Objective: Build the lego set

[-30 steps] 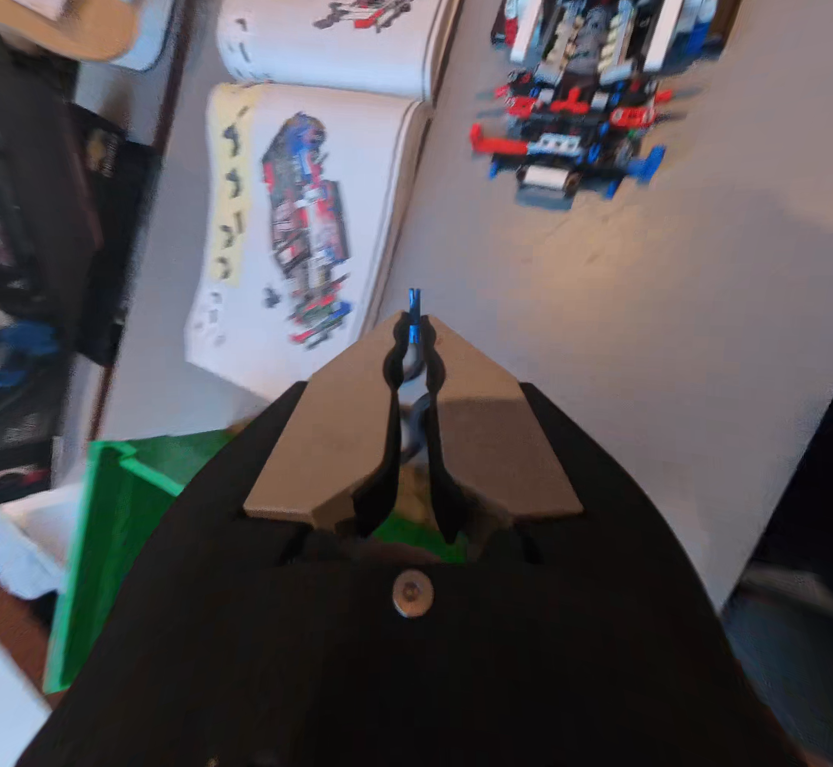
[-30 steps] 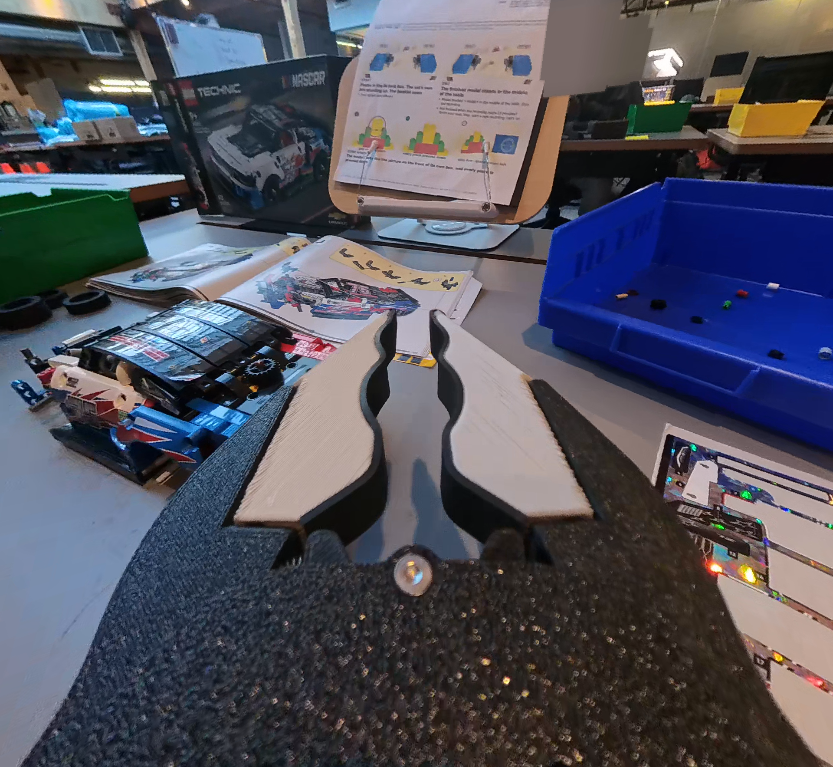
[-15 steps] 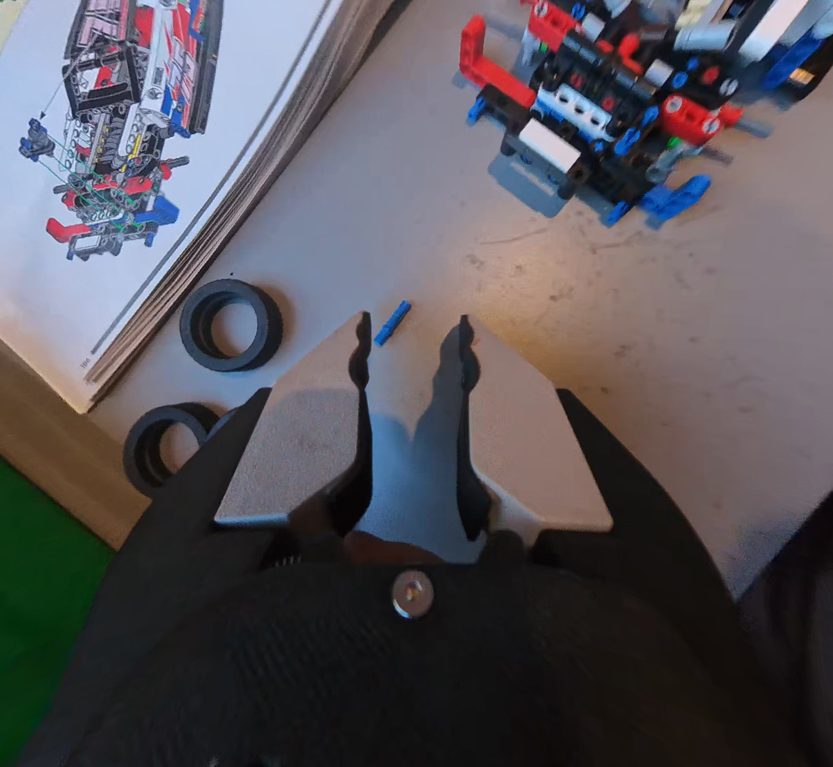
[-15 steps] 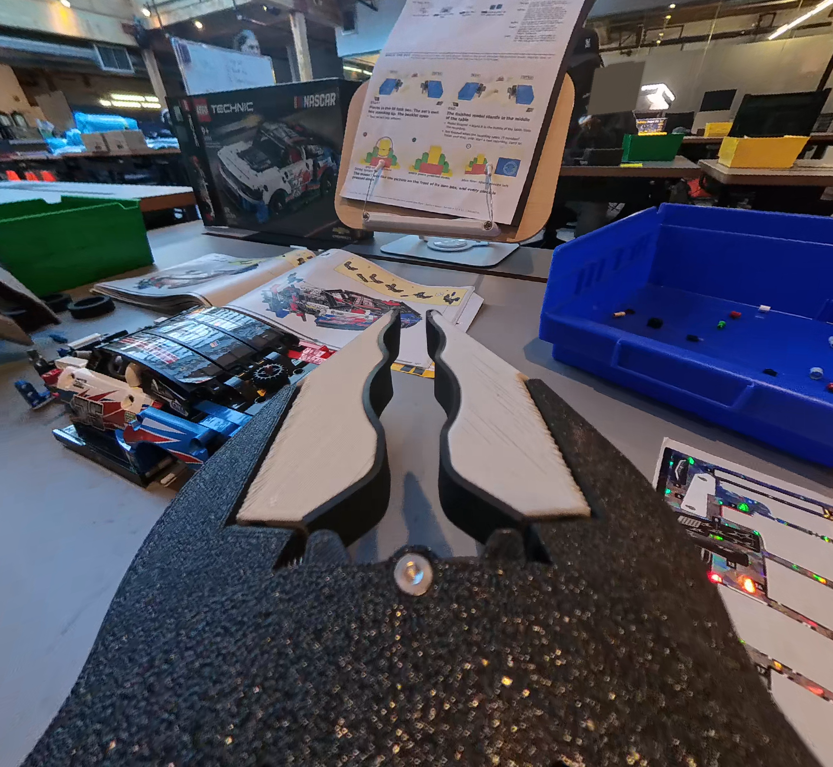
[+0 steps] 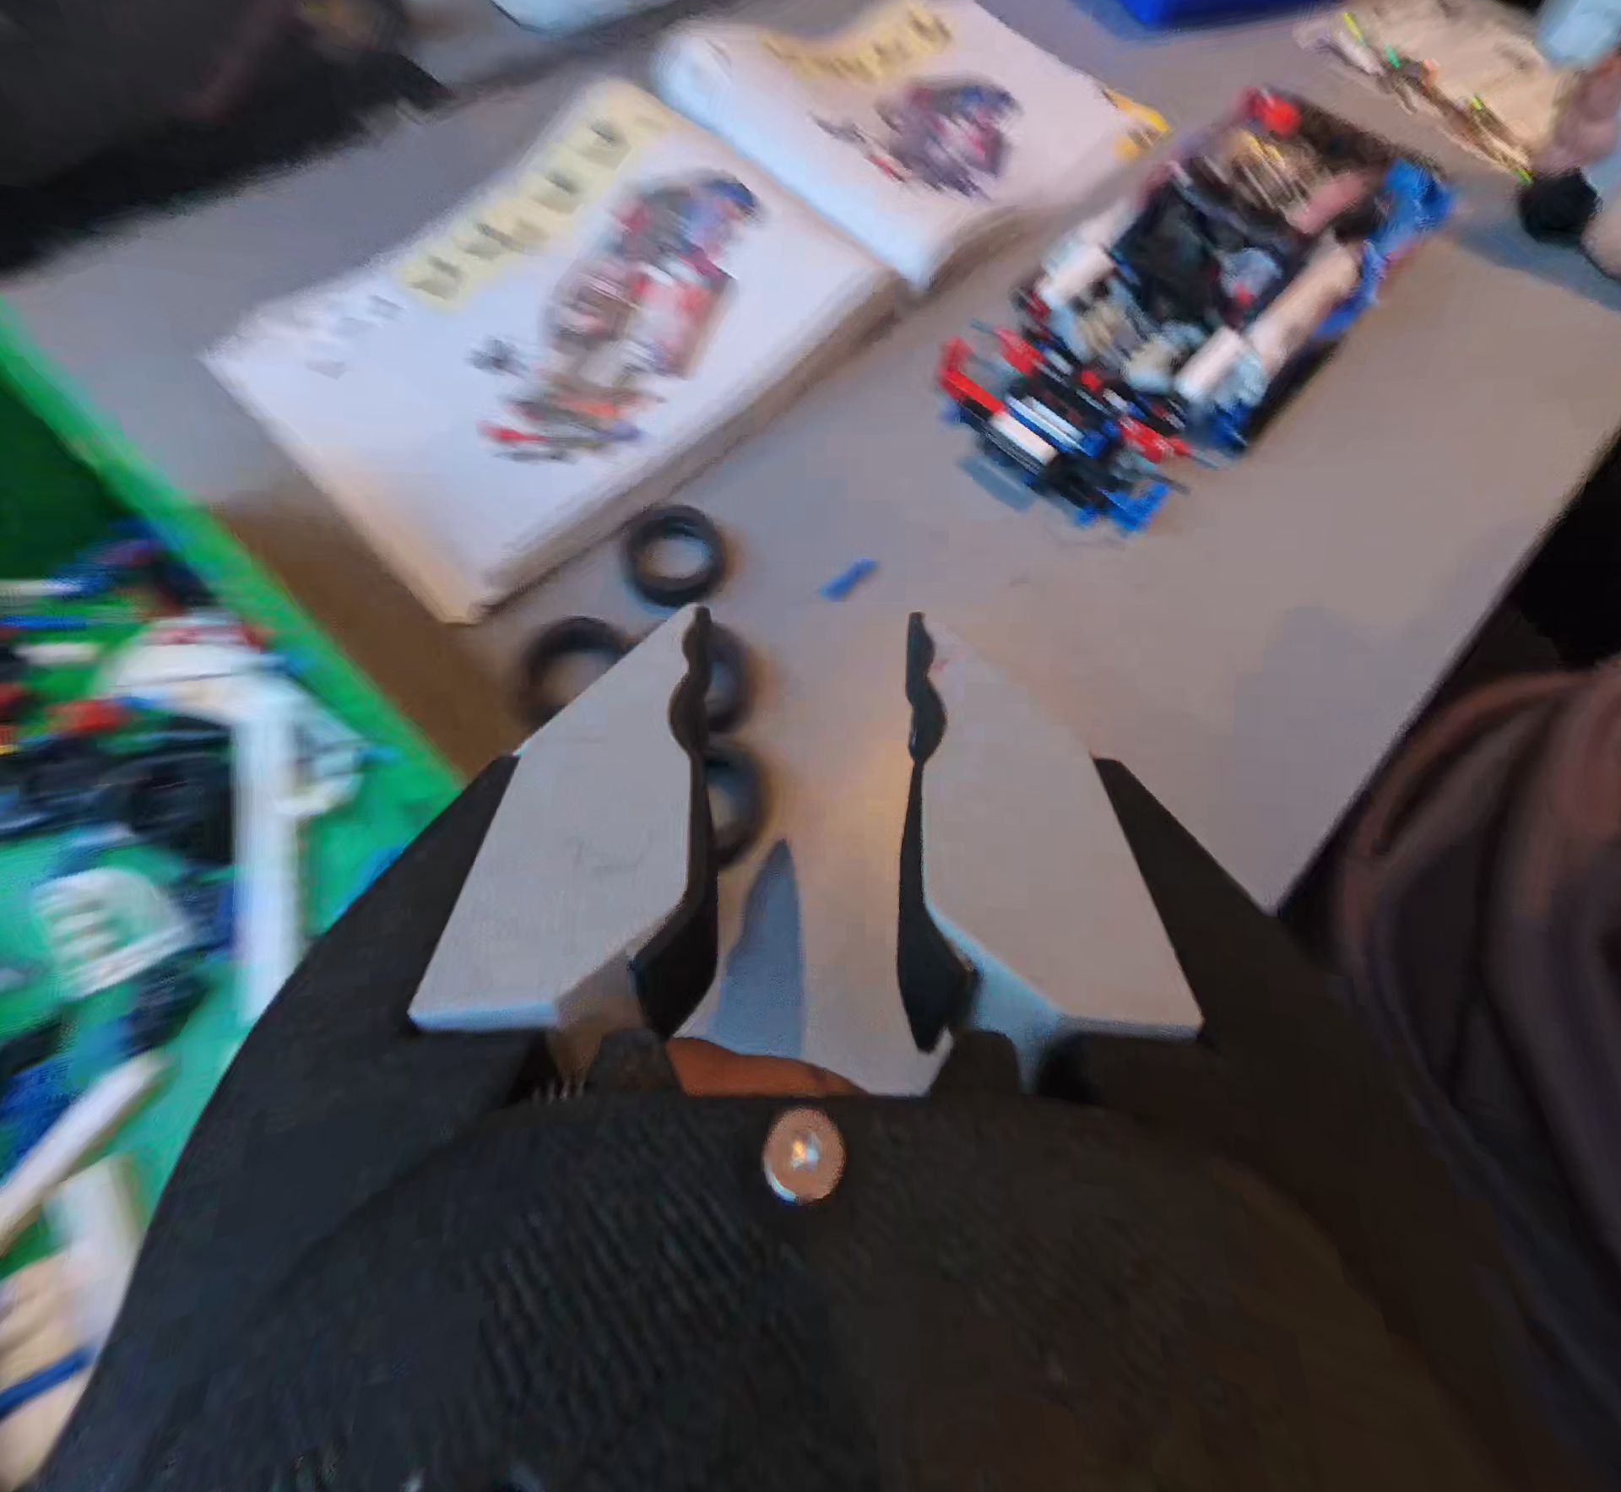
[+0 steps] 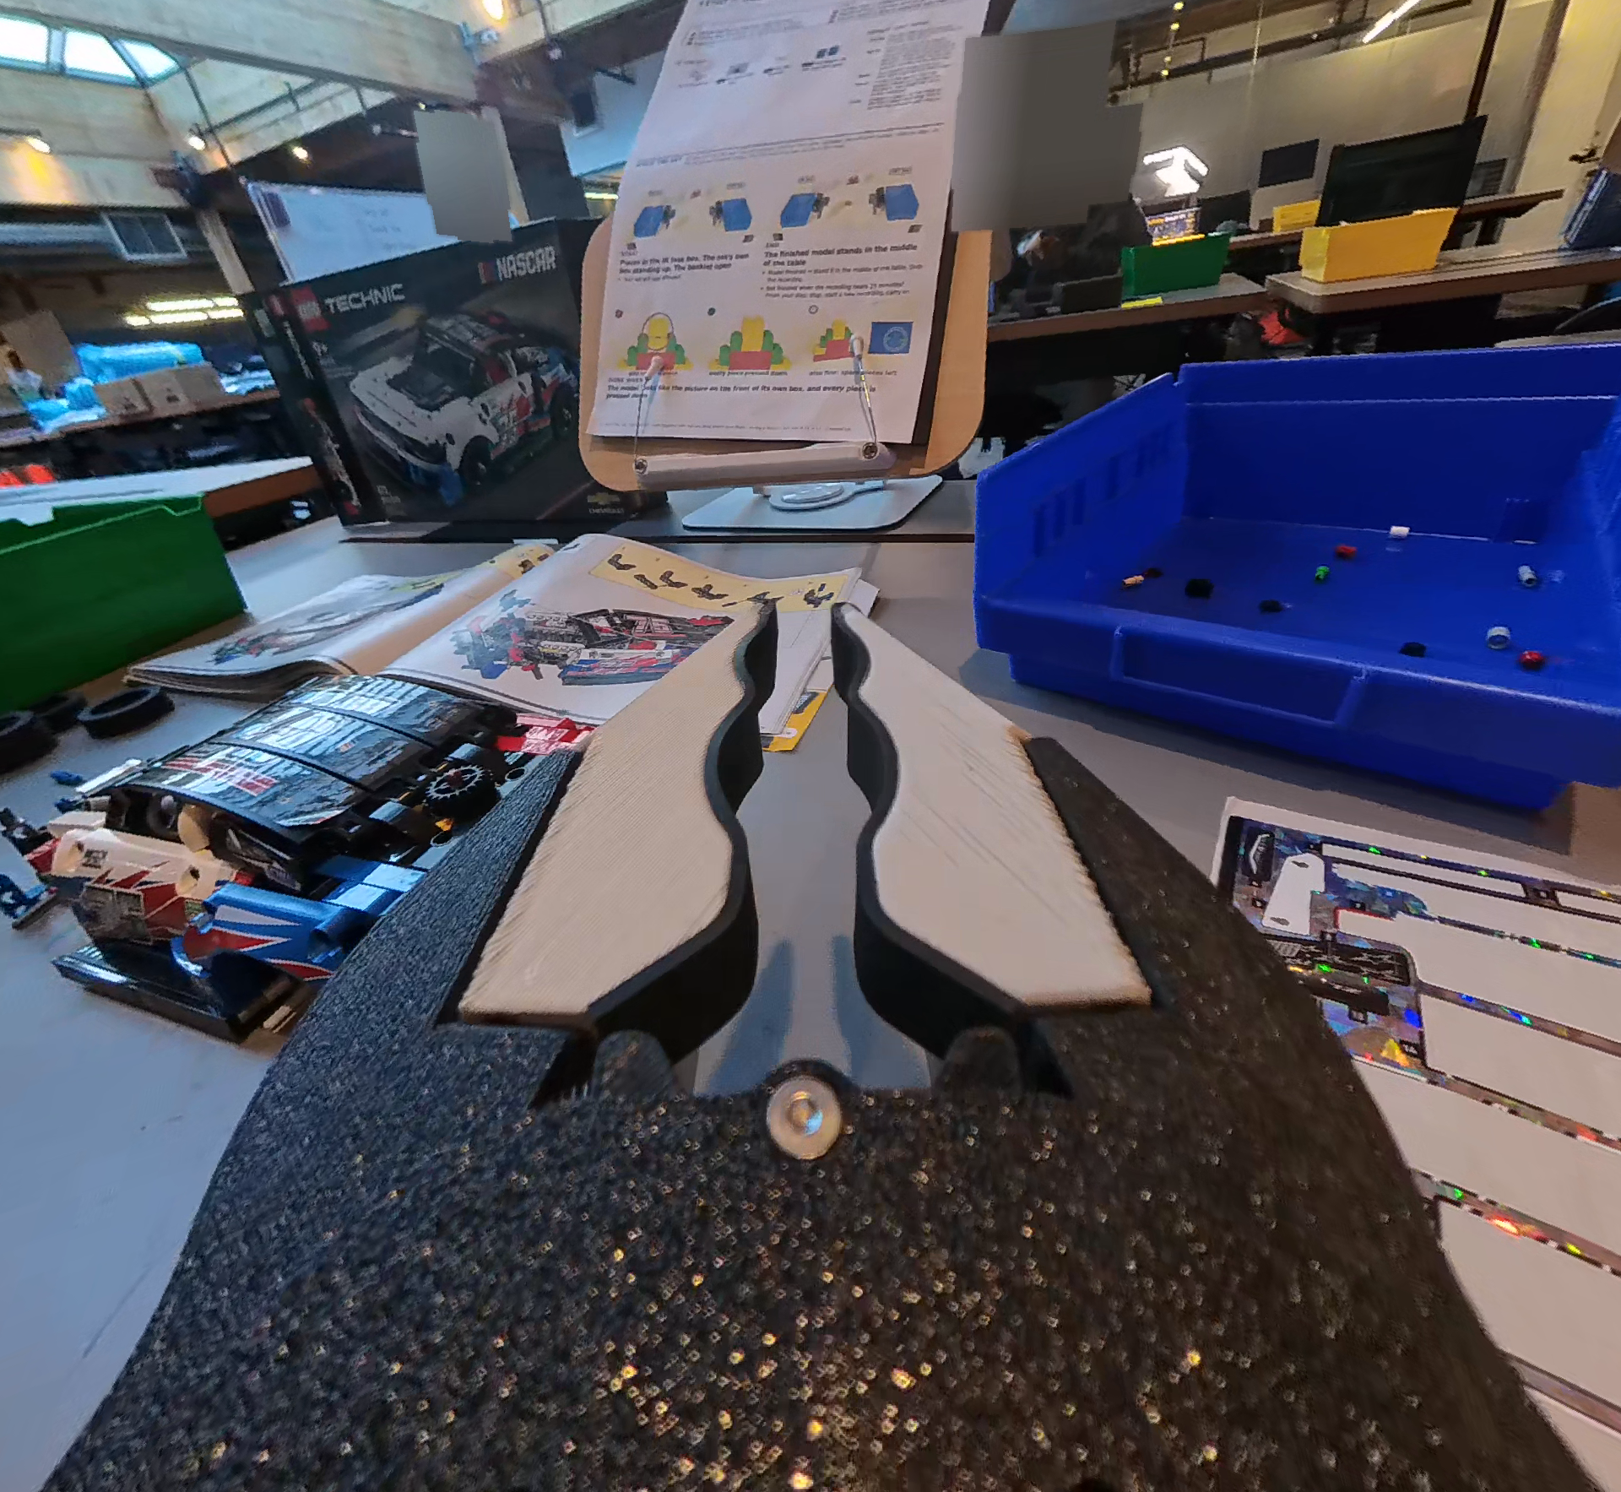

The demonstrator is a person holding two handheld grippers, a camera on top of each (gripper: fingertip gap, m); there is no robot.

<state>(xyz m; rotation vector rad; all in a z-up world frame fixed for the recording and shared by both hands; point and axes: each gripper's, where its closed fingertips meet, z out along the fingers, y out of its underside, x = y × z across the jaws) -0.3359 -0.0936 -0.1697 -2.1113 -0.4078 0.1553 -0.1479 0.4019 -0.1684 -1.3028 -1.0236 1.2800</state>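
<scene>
The part-built lego car (image 5: 1202, 327) stands on the grey table, far right in the blurred left wrist view, and at the left in the right wrist view (image 6: 263, 818). A small blue pin (image 5: 849, 578) lies on the table just ahead of my left gripper (image 5: 805, 625), which is open and empty above the table. Black tyres (image 5: 674, 543) lie to its left. My right gripper (image 6: 803, 616) is empty, its jaws a narrow gap apart, held above the table beside the car. The open instruction booklet (image 5: 561, 327) also shows in the right wrist view (image 6: 561, 625).
A green bin (image 5: 132, 792) of loose parts is at the left (image 6: 96, 590). A blue bin (image 6: 1316, 599) with a few small pieces is at the right. A sticker sheet (image 6: 1447, 1011), the set's box (image 6: 421, 380) and a sheet on a stand (image 6: 789, 222) are around. The small blue pin (image 5: 849, 578) is about 15 centimetres from my left fingertips.
My left gripper let go of the blue pin, which now lies on the table, then opened wider and drew back up. The right gripper barely moved.
</scene>
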